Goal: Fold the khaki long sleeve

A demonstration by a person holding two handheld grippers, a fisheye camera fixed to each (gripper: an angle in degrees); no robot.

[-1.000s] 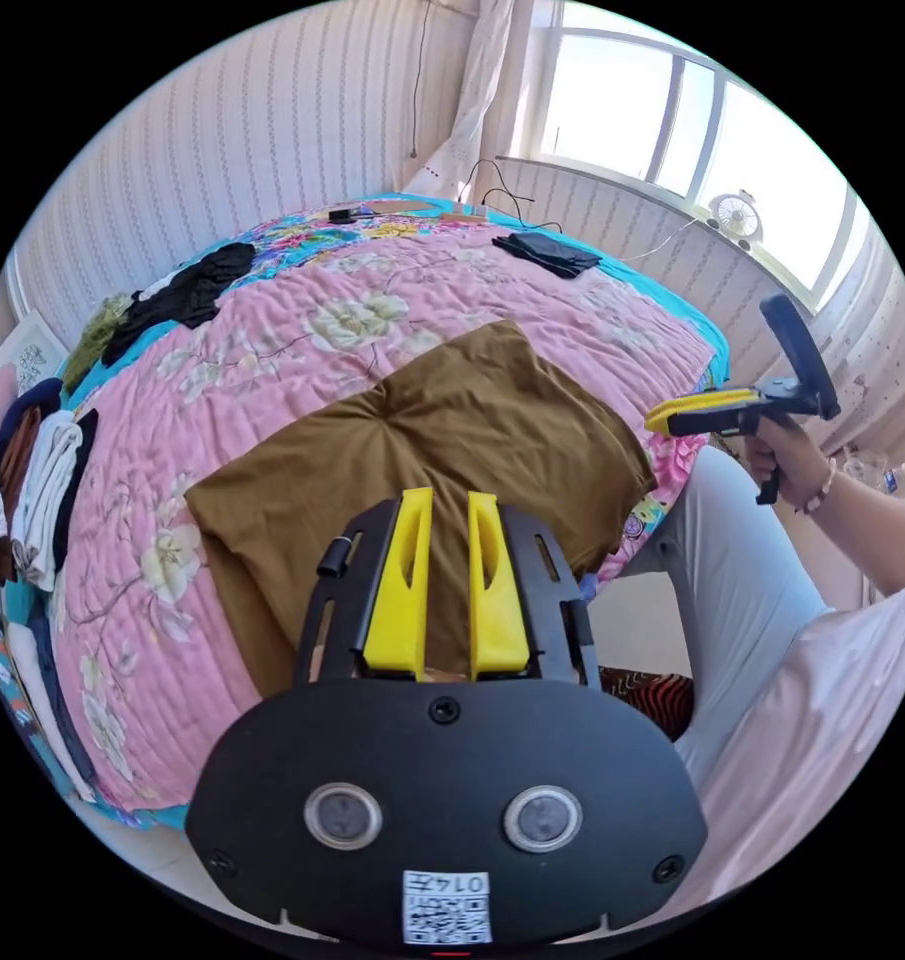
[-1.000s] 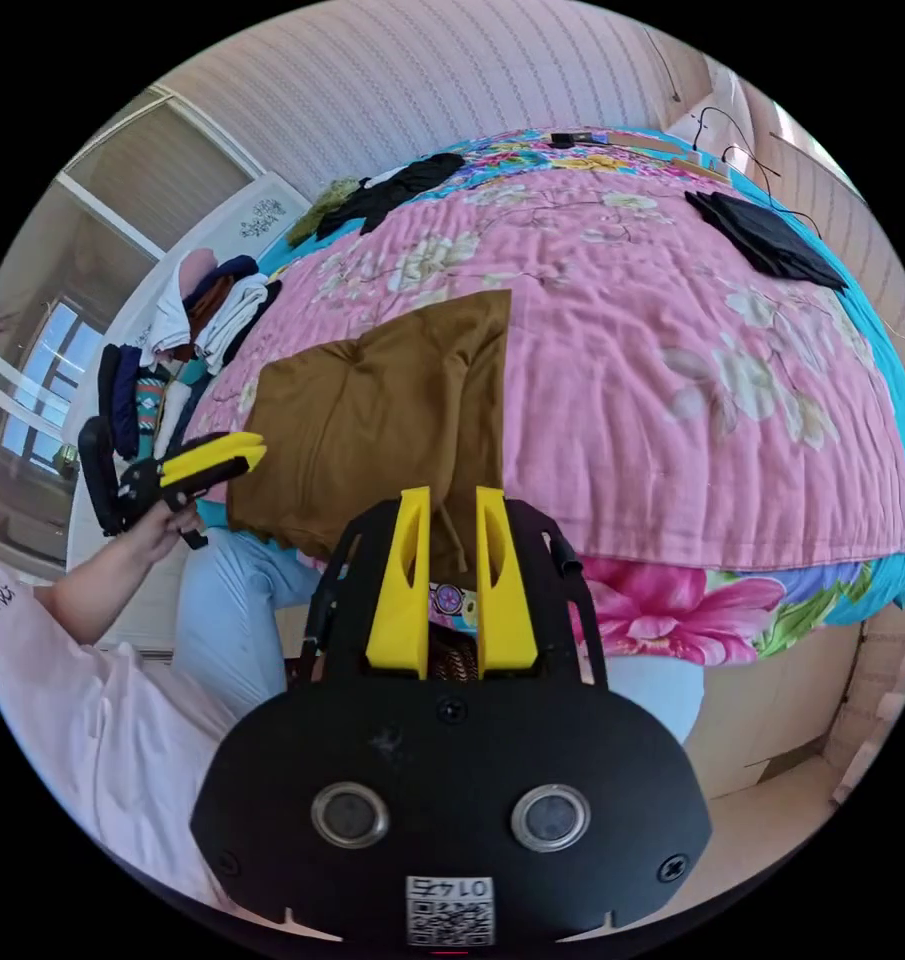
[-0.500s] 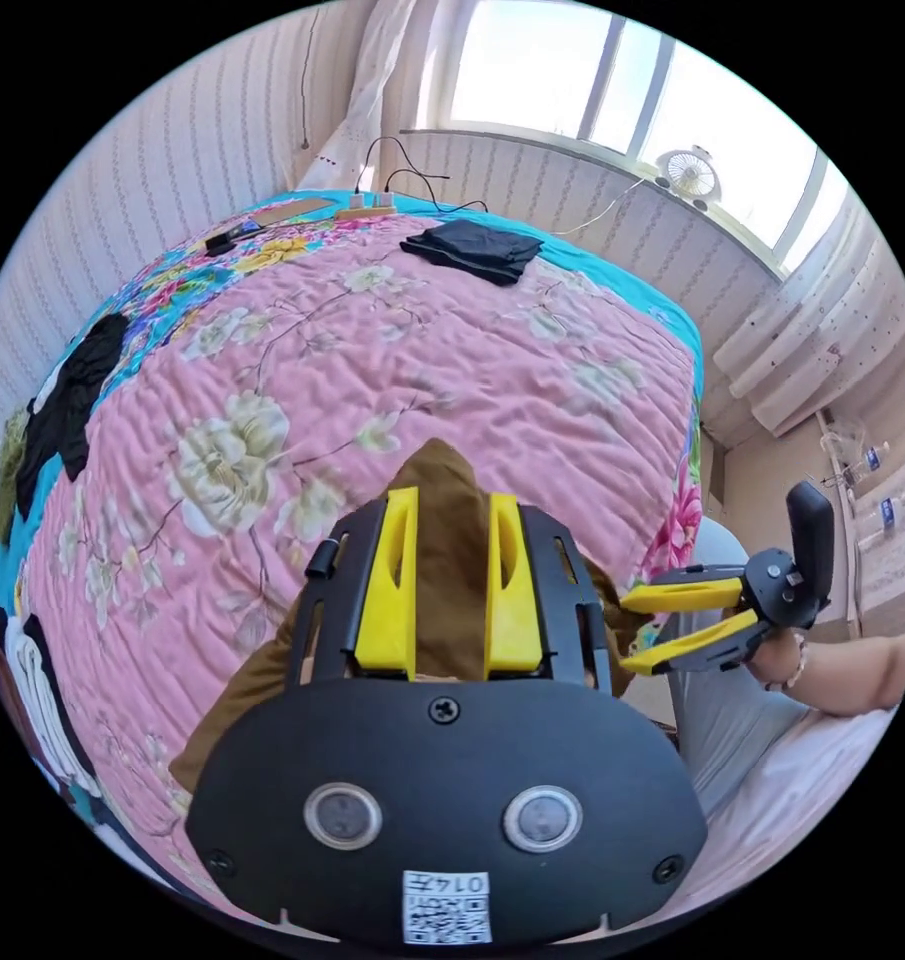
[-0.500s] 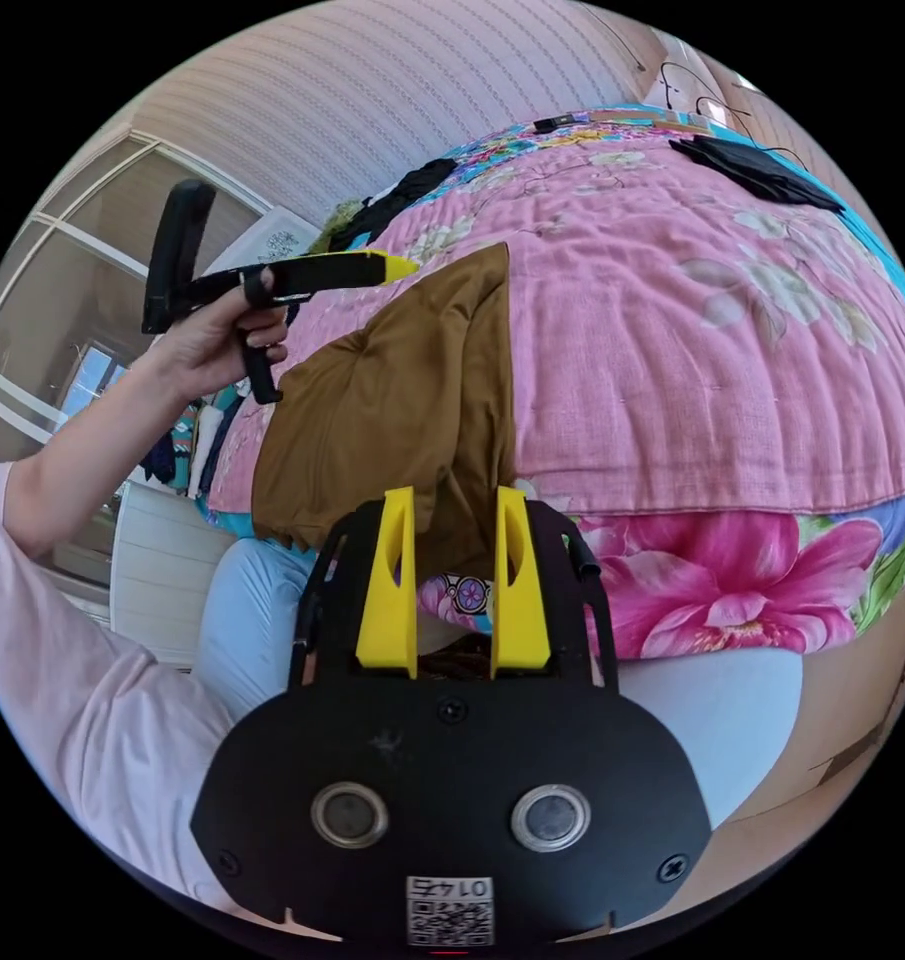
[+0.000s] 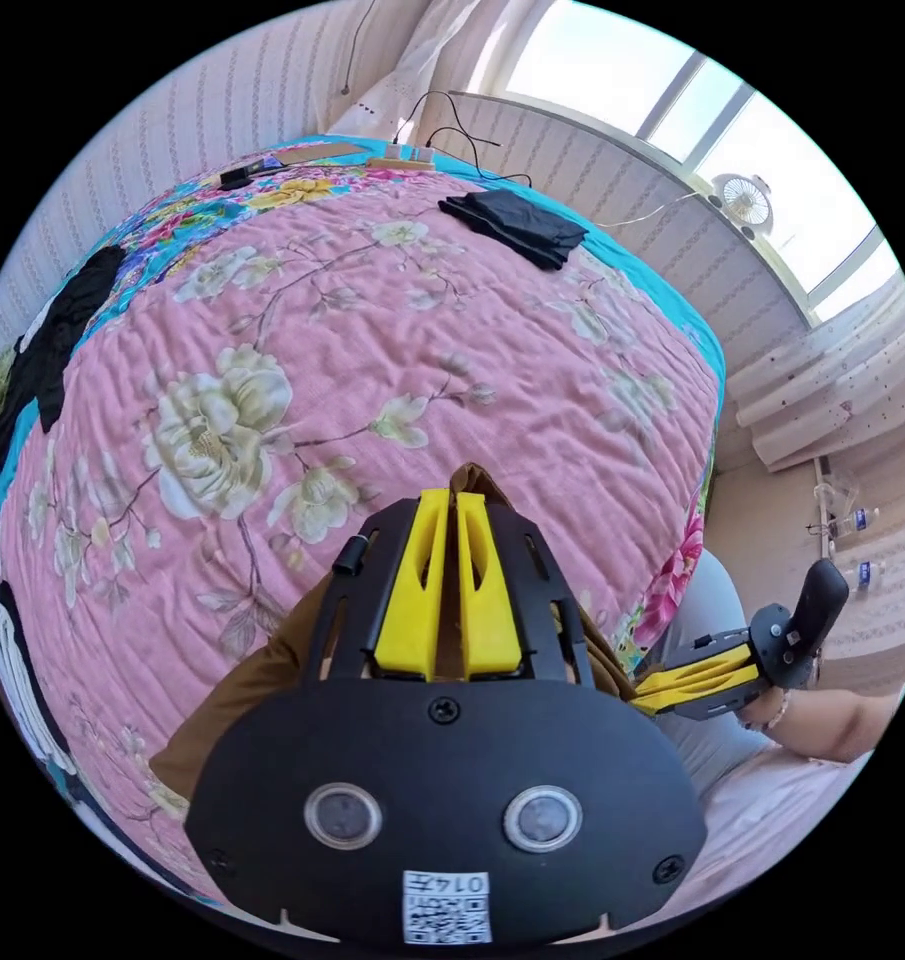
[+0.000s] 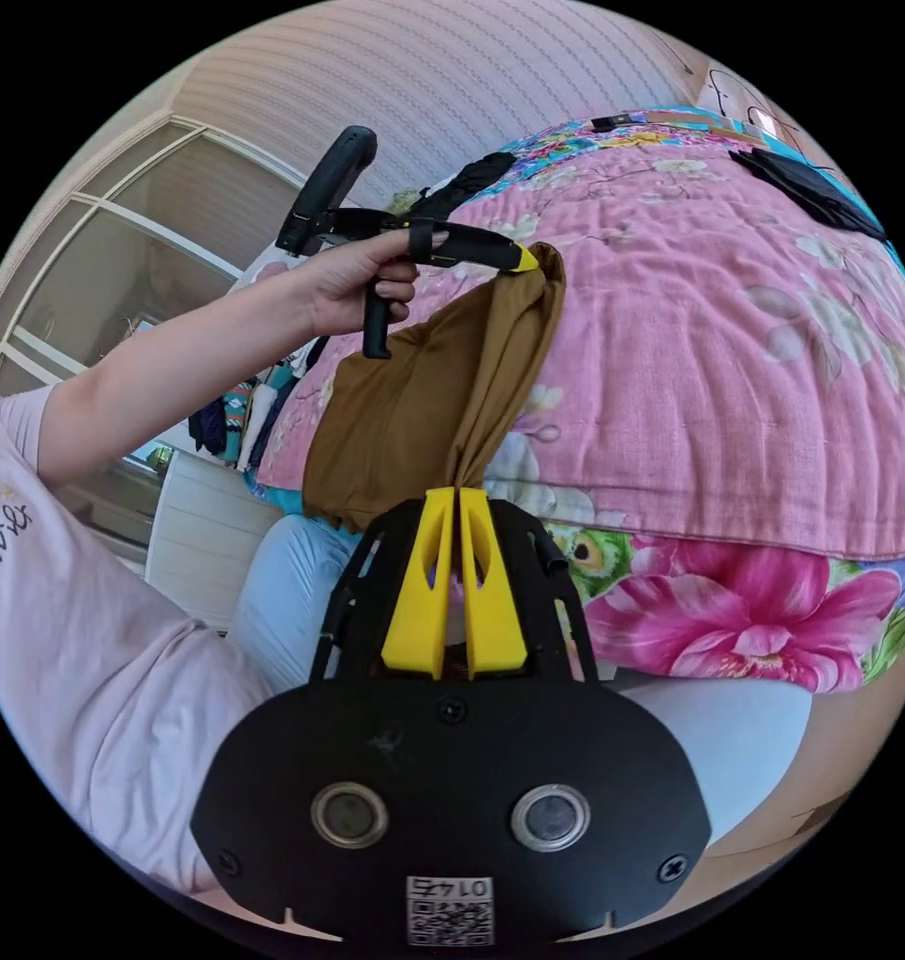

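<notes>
Both tools are pinched tight on the khaki long sleeve (image 6: pixel 442 400), left tool (image 5: pixel 450 495) and right tool (image 6: pixel 454 492) lifting it off the bed's (image 6: pixel 692 330) near edge, so next likely comes laying it over into a fold.

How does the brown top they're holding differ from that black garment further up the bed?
The khaki long sleeve is brown, bunched and lifted, pinched by the left gripper and right gripper. The black garment is dark, folded flat and lies untouched on the quilt. Both are clothes over the same bed.
</notes>
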